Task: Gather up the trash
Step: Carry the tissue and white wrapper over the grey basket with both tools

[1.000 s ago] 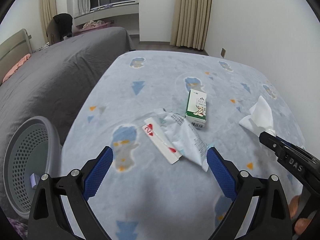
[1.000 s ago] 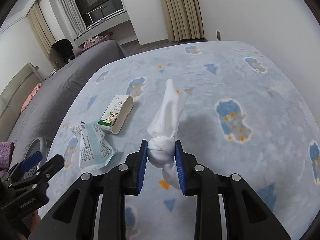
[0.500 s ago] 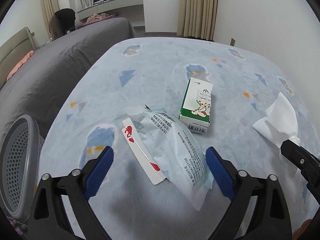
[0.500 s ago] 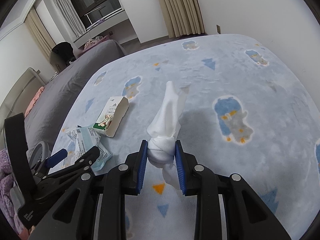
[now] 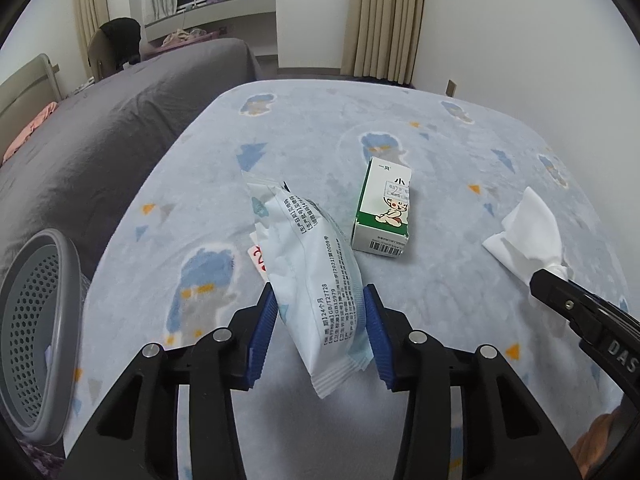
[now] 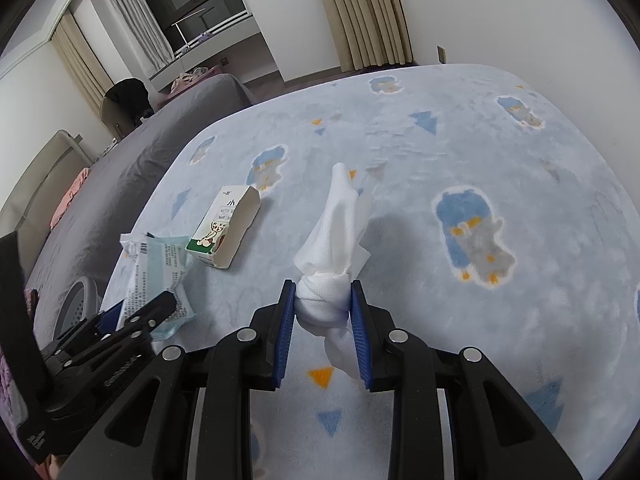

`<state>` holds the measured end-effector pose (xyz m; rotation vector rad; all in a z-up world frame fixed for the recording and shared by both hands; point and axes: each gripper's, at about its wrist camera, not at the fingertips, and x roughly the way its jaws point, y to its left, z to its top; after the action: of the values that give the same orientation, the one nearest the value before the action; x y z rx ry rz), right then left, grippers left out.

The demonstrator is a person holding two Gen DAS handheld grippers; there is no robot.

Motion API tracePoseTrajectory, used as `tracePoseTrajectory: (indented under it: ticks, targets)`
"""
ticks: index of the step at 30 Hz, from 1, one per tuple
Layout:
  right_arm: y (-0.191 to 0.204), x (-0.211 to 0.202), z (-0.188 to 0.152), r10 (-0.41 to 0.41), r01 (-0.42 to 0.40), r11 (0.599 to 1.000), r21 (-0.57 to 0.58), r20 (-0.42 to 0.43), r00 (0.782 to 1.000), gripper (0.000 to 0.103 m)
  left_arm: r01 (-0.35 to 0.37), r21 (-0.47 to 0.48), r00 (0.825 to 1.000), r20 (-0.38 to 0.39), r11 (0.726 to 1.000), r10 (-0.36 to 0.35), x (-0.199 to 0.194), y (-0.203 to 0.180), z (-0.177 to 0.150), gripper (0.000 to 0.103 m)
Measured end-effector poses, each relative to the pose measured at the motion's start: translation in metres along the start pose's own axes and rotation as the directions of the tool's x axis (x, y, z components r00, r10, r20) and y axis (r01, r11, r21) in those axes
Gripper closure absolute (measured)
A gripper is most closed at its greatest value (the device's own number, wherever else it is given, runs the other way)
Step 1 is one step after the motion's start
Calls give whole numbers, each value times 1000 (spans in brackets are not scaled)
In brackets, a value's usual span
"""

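Trash status: white and pale-blue printed plastic wipes packet [image 5: 316,276] is now clamped between my left gripper [image 5: 320,320] blue pads. Half a second ago the left gripper was wide apart with the packet lying flat on the bed; now the pads are closed on its sides and the far end stands up off the blanket. So the grasp is made, and the lift looks started.

Lifting the packet exposes less of the white playing card with red heart marks [image 5: 258,258], which a second ago lay fully visible beside it. Only a corner shows now, behind the packet, on the light-blue penguin-print blanket [image 5: 440,140].

Right gripper [image 6: 323,312] is unchanged across the last second: pinched tight on the knot of the white twisted tissue [image 6: 340,216], tail pointing away over the blanket, held clear of it as far as I can tell.

Green and white small cardboard medicine box [image 5: 386,210] is untouched, on its side just beyond the packet.

Grey perforated plastic waste basket [image 5: 28,320] sits off the bed edge, low on my left.

My read: both grippers are loaded, so next is carrying to the basket. Left is nearer. Box and card remain, so roughly halfway. Risk: the packet is slick and gripped near one end; it could swing or slip.
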<state>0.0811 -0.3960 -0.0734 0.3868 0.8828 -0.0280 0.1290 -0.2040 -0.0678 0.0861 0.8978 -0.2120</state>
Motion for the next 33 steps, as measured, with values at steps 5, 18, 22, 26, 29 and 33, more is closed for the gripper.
tracePoseTrajectory:
  ticks: [5, 18, 22, 26, 29, 33]
  targets:
    - [4, 0, -1, 1, -1, 1000, -10, 0, 1000, 76, 0, 9, 1000, 26, 1000, 0, -22, 15, -5, 61]
    - [21, -4, -9, -8, 8, 998, -55, 2, 1000, 76, -3, -4, 998, 58, 1000, 3, -64, 61, -23, 61]
    - [31, -7, -14, -4, 5, 998, -70, 2, 1000, 76, -21, -15, 997, 68, 1000, 22, -74, 78, -31, 61]
    - [48, -14, -21, -2, 3, 995, -101, 13, 1000, 76, -42, -27, 995, 85, 999, 44, -86, 97, -37, 61]
    - [60, -17, -28, 9, -8, 993, -115, 9, 1000, 76, -69, -40, 991, 110, 997, 73, -96, 115, -42, 61]
    - [83, -19, -42, 22, -23, 990, -142, -7, 1000, 76, -86, -74, 988, 122, 994, 95, -102, 139, -48, 61]
